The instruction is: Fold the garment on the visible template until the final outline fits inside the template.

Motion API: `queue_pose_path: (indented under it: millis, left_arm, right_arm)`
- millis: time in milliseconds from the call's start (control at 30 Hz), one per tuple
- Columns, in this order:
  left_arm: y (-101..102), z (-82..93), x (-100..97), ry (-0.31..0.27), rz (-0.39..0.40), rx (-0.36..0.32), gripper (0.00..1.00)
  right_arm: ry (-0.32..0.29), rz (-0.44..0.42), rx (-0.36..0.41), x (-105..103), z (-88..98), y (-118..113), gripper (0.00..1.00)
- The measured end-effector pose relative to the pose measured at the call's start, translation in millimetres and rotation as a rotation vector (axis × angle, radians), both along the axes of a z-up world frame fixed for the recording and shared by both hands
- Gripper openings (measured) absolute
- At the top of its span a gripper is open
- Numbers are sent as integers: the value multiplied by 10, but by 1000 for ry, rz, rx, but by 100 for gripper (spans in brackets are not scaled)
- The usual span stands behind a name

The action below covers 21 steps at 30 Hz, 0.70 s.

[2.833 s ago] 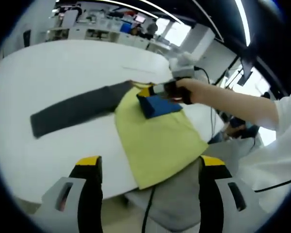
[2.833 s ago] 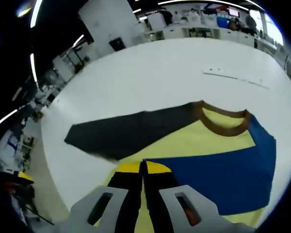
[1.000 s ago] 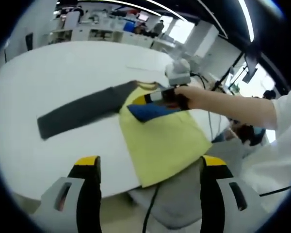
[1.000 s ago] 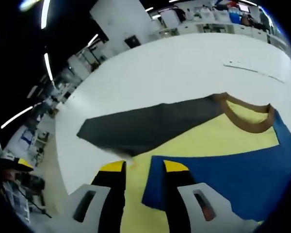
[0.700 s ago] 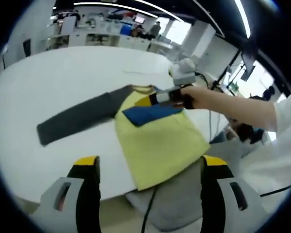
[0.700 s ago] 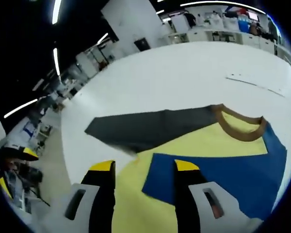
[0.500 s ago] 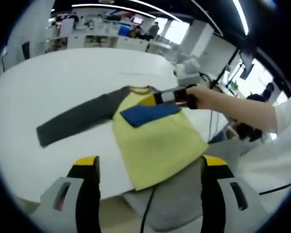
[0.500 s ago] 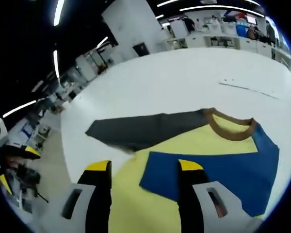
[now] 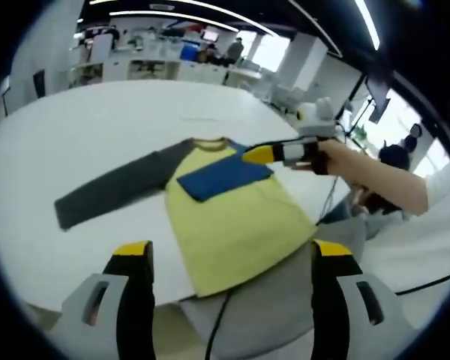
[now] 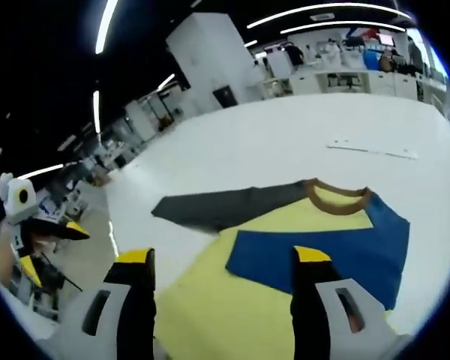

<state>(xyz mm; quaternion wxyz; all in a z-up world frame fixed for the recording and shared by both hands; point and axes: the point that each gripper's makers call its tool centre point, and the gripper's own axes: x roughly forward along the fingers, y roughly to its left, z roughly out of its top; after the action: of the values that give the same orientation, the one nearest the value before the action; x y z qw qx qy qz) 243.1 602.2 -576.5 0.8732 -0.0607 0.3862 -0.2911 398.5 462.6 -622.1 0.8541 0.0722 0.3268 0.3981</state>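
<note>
A yellow long-sleeved shirt (image 9: 229, 217) lies flat on a large white table (image 9: 97, 120), its lower hem hanging over the table edge at about 6 o'clock in the left gripper view. The body is soft, matte yellow knit with a brown ribbed collar (image 10: 337, 196). One sleeve, blue (image 10: 322, 255), is folded across the chest as a neat flat band, apparently the first fold made to narrow the outline. The other sleeve, dark grey (image 9: 112, 187), stretches straight out toward 9 o'clock, not yet folded.

The left gripper (image 9: 225, 259) hangs back from the table, jaws spread wide and empty, framing the shirt's lower half. The right gripper (image 10: 221, 259) has its jaws wide apart too, holding nothing, poised above the yellow body near the blue sleeve; in the left gripper view it appears at 2 o'clock, held in a person's hand (image 9: 330, 157), just past the shirt's shoulder.

No template outline can be made out under the cloth. A thin pale strip (image 10: 371, 148) lies on the table beyond the collar. Judging by the layout, the grey sleeve probably needs folding in next
</note>
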Motion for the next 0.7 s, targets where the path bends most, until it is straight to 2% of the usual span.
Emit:
queue_pose_path:
  millis: [300,700]
  left_arm:
    - [-202,31,-53,-2,-1,-4,83]
    - [-440,58,1,1,-37,1,83]
  right_arm:
    - [-58,-16,40,-206,284,-364,84]
    - [-111,-90,61,-474,514,-973,93]
